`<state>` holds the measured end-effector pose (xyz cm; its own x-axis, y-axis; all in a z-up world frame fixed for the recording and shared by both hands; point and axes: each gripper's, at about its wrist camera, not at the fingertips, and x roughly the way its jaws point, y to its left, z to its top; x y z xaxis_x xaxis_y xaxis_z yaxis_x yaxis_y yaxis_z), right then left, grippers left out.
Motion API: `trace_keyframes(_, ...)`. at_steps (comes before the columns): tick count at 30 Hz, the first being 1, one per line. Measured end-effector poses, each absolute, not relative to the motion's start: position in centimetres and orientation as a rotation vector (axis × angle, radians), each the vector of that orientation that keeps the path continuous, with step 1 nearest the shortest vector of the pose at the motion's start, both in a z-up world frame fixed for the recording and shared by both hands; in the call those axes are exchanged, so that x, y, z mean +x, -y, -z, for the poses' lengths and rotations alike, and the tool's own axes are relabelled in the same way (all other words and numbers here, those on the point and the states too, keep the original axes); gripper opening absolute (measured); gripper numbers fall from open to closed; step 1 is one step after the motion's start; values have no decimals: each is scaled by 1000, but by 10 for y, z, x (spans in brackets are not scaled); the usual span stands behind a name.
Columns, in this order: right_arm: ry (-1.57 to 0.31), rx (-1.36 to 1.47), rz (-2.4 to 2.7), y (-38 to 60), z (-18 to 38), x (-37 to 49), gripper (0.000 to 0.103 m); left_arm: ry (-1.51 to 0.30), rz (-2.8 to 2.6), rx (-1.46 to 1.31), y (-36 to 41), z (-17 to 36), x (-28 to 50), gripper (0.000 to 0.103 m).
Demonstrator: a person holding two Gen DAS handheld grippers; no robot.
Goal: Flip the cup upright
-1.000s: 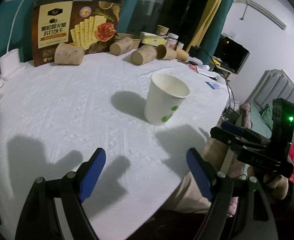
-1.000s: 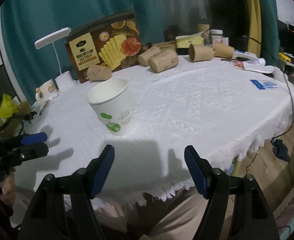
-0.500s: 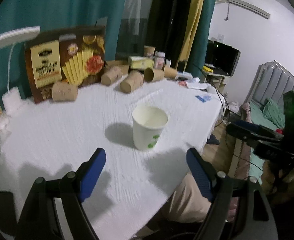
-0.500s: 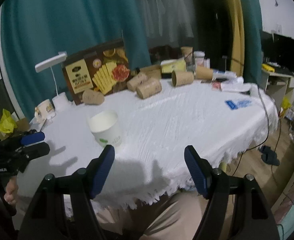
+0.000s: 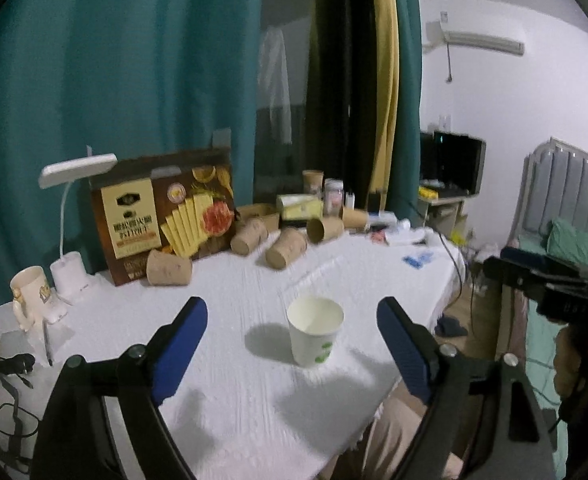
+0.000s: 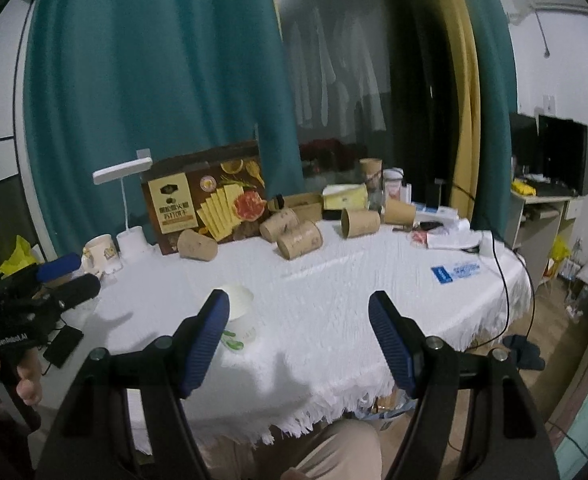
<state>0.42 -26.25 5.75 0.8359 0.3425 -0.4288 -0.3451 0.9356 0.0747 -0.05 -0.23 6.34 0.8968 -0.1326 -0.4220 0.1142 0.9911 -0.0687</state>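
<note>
White paper cup [image 5: 315, 336] stands upright, mouth up, at desk [image 5: 229, 392] centre, 12 o'clock of left gripper [image 5: 291, 344]. Fingers [image 5: 178, 340] wide, just opened further, empty. Right gripper [image 6: 298, 340] likewise apart, probably clear. Withdraw high; avoid rim.

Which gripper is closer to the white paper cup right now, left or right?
Hard to call; neither touches it. The white paper cup stands upright between and beyond the open left gripper; the open right gripper sits back, cup behind its left finger.

Bedroom (bed [image 5: 566, 236], curtains [image 6: 153, 80]).
</note>
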Motion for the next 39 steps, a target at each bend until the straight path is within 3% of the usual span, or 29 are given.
trace_keyframes(4, -438, -3, -375, 253, -63, -3, 71, -389, 102, -60, -11, -69, -11, 93)
trace_keyframes(10, -437, -19, -400, 232, -59, -5, 81, -351, 61, -66, -28, -69, -18, 95)
trace_keyframes(39, -447, -44, -391, 221, -51, 3, 82, -366, 85, -73, -32, -60, -14, 96)
